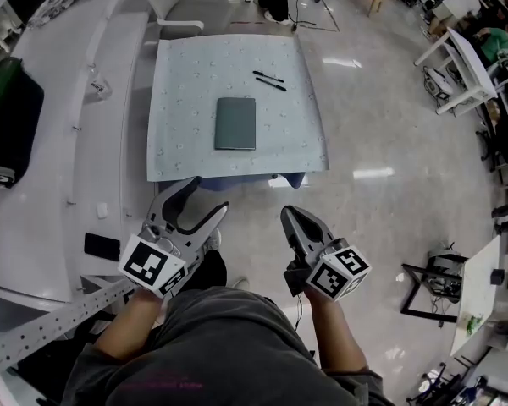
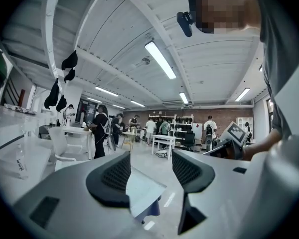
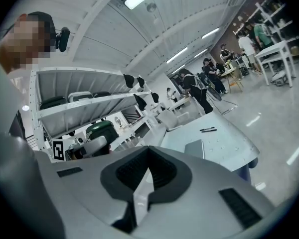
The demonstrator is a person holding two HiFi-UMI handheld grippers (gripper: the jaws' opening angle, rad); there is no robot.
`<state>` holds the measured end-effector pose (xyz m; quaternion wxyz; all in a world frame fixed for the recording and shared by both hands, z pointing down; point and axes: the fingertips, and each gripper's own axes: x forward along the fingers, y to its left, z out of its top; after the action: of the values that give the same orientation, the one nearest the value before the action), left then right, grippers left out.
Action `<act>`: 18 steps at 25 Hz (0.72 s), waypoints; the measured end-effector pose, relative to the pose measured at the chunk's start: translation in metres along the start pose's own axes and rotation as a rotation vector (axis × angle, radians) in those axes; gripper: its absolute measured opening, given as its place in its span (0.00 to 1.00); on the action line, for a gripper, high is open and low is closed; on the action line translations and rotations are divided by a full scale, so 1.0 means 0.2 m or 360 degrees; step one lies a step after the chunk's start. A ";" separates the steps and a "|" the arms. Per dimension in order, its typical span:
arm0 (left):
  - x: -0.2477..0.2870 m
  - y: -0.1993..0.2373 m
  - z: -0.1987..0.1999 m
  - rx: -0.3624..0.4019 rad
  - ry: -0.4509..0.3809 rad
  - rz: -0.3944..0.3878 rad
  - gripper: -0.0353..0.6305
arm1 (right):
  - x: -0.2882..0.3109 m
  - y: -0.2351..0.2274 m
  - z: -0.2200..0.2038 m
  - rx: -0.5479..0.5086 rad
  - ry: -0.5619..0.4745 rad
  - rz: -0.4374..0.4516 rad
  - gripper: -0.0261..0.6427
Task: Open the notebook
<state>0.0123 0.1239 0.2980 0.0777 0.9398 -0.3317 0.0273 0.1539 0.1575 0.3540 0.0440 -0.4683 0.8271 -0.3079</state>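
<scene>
our left gripper (image 1: pixel 208 194) has its fingers (image 2: pixel 114 176) spread wide with nothing between them. our right gripper (image 1: pixel 289 218) has its fingers (image 3: pixel 132 171) pressed together at the tips, also empty. both hang in the lower half of the head view, in front of our body and over the floor, well apart from the pale speckled desk (image 1: pixel 186 74) in the upper middle of the frame. the dark green notebook (image 1: pixel 235 123) lies closed and flat near the centre of the desk, with two pens (image 1: pixel 269 80) near it toward the upper right. as we judge it, nothing of the task is done: reaching in, catching the notebook's edge and lifting it open are all left.
</scene>
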 end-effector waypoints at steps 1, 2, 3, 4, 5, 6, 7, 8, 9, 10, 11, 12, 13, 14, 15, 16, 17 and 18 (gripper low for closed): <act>0.02 0.04 0.00 -0.0005 0.0002 -0.0004 0.43 | 0.03 0.00 0.01 0.0003 0.0003 -0.0011 0.04; 0.03 0.08 0.00 -0.0010 0.0004 -0.0008 0.43 | 0.07 -0.01 0.03 0.0006 0.0006 -0.0023 0.04; 0.05 0.11 0.00 -0.0015 0.0007 -0.0011 0.43 | 0.10 -0.02 0.04 0.0008 0.0010 -0.0033 0.04; 0.07 0.15 0.00 -0.0021 0.0011 -0.0013 0.43 | 0.13 -0.02 0.05 0.0007 0.0013 -0.0037 0.04; 0.08 0.19 -0.01 -0.0028 0.0014 -0.0015 0.43 | 0.17 -0.03 0.06 0.0005 0.0014 -0.0040 0.04; 0.09 0.23 -0.01 -0.0034 0.0016 -0.0018 0.43 | 0.20 -0.03 0.07 0.0004 0.0017 -0.0046 0.04; 0.11 0.27 -0.01 -0.0039 0.0018 -0.0022 0.43 | 0.23 -0.04 0.08 0.0005 0.0019 -0.0055 0.04; 0.12 0.30 0.00 -0.0044 0.0019 -0.0027 0.43 | 0.26 -0.04 0.09 0.0006 0.0020 -0.0064 0.04; 0.14 0.34 0.00 -0.0047 0.0020 -0.0032 0.43 | 0.29 -0.05 0.10 0.0007 0.0020 -0.0072 0.04; 0.16 0.37 0.01 -0.0050 0.0021 -0.0037 0.43 | 0.32 -0.05 0.12 0.0010 0.0019 -0.0080 0.04; 0.17 0.41 0.01 -0.0053 0.0022 -0.0041 0.43 | 0.35 -0.05 0.14 0.0013 0.0018 -0.0088 0.04; 0.19 0.44 0.02 -0.0055 0.0022 -0.0044 0.43 | 0.38 -0.06 0.15 0.0015 0.0017 -0.0096 0.04; 0.20 0.48 0.03 -0.0057 0.0021 -0.0047 0.43 | 0.42 -0.06 0.17 0.0015 0.0017 -0.0103 0.04; 0.22 0.51 0.03 -0.0056 0.0021 -0.0050 0.43 | 0.45 -0.06 0.18 0.0012 0.0017 -0.0107 0.04; 0.23 0.55 0.03 -0.0052 0.0021 -0.0052 0.43 | 0.49 -0.06 0.20 0.0007 0.0016 -0.0111 0.04; 0.25 0.58 0.03 -0.0044 0.0022 -0.0055 0.43 | 0.53 -0.06 0.21 0.0001 0.0014 -0.0113 0.04; 0.26 0.62 0.04 -0.0034 0.0023 -0.0058 0.43 | 0.56 -0.06 0.21 -0.0007 0.0010 -0.0111 0.04; 0.27 0.65 0.04 -0.0025 0.0023 -0.0062 0.43 | 0.59 -0.07 0.22 -0.0017 0.0004 -0.0106 0.04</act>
<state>-0.0273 -0.0099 0.3127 0.0880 0.9452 -0.3130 0.0301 0.1138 0.0366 0.3509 0.0302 -0.4953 0.8127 -0.3054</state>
